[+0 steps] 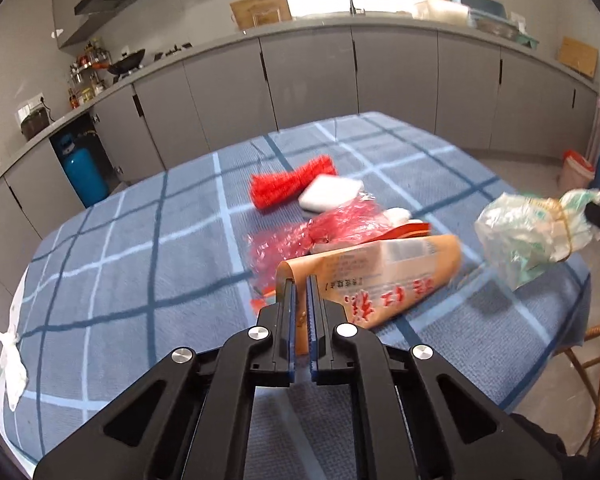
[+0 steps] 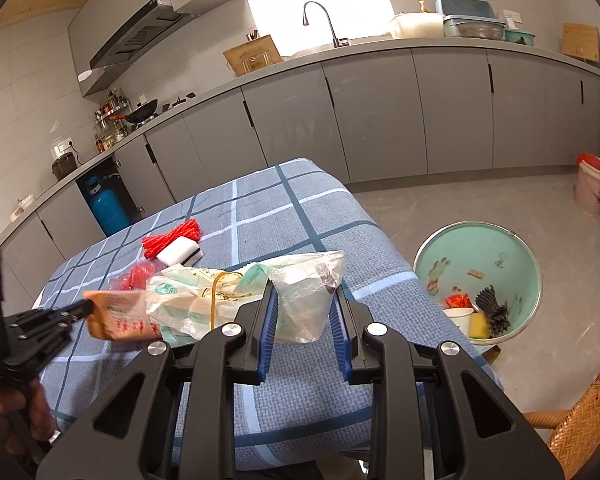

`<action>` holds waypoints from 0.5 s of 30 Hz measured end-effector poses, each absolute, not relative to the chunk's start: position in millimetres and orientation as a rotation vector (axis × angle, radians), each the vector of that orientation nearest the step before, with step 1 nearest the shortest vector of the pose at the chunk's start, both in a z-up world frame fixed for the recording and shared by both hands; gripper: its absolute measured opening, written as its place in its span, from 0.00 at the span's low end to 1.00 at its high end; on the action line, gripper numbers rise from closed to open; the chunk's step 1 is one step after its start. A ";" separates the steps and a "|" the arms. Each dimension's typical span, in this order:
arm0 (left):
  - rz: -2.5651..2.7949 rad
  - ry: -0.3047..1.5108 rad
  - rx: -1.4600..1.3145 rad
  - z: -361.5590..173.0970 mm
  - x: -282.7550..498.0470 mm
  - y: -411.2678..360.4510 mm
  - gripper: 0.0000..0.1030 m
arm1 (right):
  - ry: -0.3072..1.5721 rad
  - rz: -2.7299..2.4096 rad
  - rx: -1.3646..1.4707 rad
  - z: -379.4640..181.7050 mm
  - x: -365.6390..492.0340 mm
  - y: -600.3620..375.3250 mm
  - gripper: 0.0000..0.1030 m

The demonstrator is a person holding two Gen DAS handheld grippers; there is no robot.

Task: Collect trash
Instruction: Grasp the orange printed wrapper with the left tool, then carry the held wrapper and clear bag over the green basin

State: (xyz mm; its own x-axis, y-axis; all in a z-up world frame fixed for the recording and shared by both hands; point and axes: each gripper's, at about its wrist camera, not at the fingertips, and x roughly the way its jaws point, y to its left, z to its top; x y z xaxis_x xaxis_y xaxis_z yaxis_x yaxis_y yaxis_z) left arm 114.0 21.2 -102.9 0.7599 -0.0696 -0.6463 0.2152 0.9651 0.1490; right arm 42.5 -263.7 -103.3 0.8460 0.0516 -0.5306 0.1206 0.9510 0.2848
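My left gripper (image 1: 300,280) is shut on an orange paper packet with red characters (image 1: 384,276), held just above the table; it also shows in the right wrist view (image 2: 114,314). My right gripper (image 2: 305,296) holds a crumpled clear and green plastic bag (image 2: 300,300) between its fingers, above the table's right edge; the bag also shows in the left wrist view (image 1: 532,232). On the blue checked tablecloth (image 1: 140,260) lie red plastic wrap (image 1: 324,228), a red mesh roll (image 1: 292,182) and a white sponge (image 1: 330,194).
A mint green basin (image 2: 476,256) stands on the floor right of the table, holding several pieces of trash. A wicker chair (image 2: 580,420) is at the lower right. A pink bucket (image 2: 594,188) stands by the cabinets. A white tissue (image 1: 12,364) lies at the table's left edge.
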 end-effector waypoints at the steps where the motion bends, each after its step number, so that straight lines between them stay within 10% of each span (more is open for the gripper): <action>1: -0.155 0.681 0.219 -98.2 112.2 22.9 0.04 | 0.559 -0.039 0.318 -102.1 42.2 -264.9 0.25; 15: -0.144 0.522 0.214 -30.4 87.4 35.4 0.01 | 0.530 -0.052 0.329 -93.7 41.1 -274.5 0.25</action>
